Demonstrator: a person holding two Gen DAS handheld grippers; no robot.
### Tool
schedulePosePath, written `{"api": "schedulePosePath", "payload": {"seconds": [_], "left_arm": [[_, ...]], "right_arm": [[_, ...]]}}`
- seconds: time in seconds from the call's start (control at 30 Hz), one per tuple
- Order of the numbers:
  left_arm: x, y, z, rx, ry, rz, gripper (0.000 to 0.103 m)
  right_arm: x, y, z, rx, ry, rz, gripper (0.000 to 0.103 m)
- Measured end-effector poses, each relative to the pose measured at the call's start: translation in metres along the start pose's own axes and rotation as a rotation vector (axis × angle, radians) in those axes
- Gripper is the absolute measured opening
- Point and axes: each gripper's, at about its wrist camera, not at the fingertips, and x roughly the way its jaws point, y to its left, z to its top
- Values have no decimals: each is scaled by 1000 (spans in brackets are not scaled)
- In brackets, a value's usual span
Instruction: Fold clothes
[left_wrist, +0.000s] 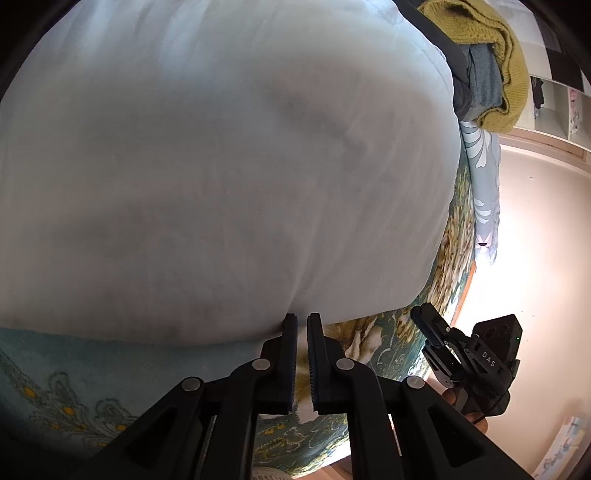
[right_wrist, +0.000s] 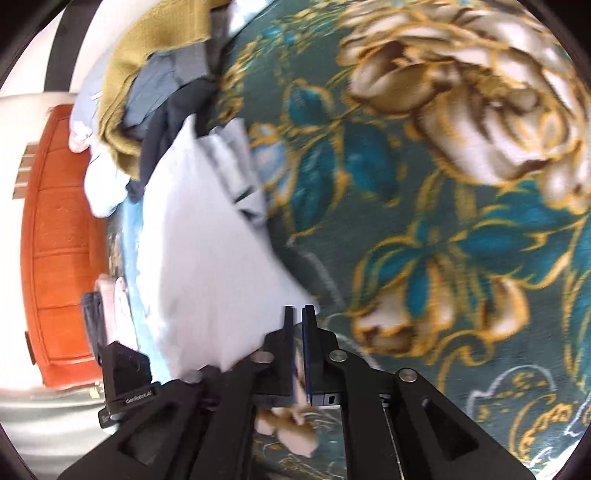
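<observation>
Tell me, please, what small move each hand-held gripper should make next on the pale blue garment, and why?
Probably lift both corners slightly and carry them forward to fold. The left hand-held gripper sits nearly closed at the near edge of the pale blue cotton garment, and the right hand-held gripper is nearly closed at its corner. The garment lies spread on the teal floral blanket; whether fabric is truly pinched is unclear.

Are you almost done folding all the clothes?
Not yet. The white garment lies spread on the flowery blanket, and both tools, left and right, sit nearly shut at its edge; whether they pinch cloth is unclear. Beyond it a heap with a mustard knit and grey pieces waits unfolded. No finished stack is clearly visible.
</observation>
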Motion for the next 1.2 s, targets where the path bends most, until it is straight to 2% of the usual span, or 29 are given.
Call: {"api": "schedulePosePath", "payload": {"seconds": [0.03,0.07,0.17,0.3,0.63,0.7,0.77,0.87,0.97,1.0,1.07,1.13,1.2], "left_arm": [[0,0,0,0,0,0,7],[0,0,0,-1,-1,0,7],[0,0,1,1,-2,2,7],[-1,-1,0,5,-3,4,8],[-2,-1,2,0,-3,1,8],[-3,-1,2,-3,-4,0,8],[-3,-2,2,-3,-5,0,8],[-4,-2,3,-4,-6,0,9],[-5,-2,3,-5,-7,-1,9],[-5,-3,4,-4,-8,0,9],[-6,-3,5,-4,-9,0,10],[-6,-2,6,-8,-9,-2,10],[-6,-3,7,-5,-9,-1,11]], "right_arm": [[4,2,-1,1,9,8,48],[7,3,-3,9,16,18,51],[13,-2,-21,82,29,59,51],[7,-9,-30,122,-28,95,51],[11,-5,-17,179,-142,158,50],[12,-7,-16,161,-133,156,49],[39,15,4,144,-121,154,49],[54,28,22,112,-110,157,49],[53,28,24,87,-107,155,49],[51,26,21,78,-107,152,49],[35,13,6,58,-92,133,38],[28,1,-7,59,-60,110,20],[28,1,-10,66,-51,111,19]]}}
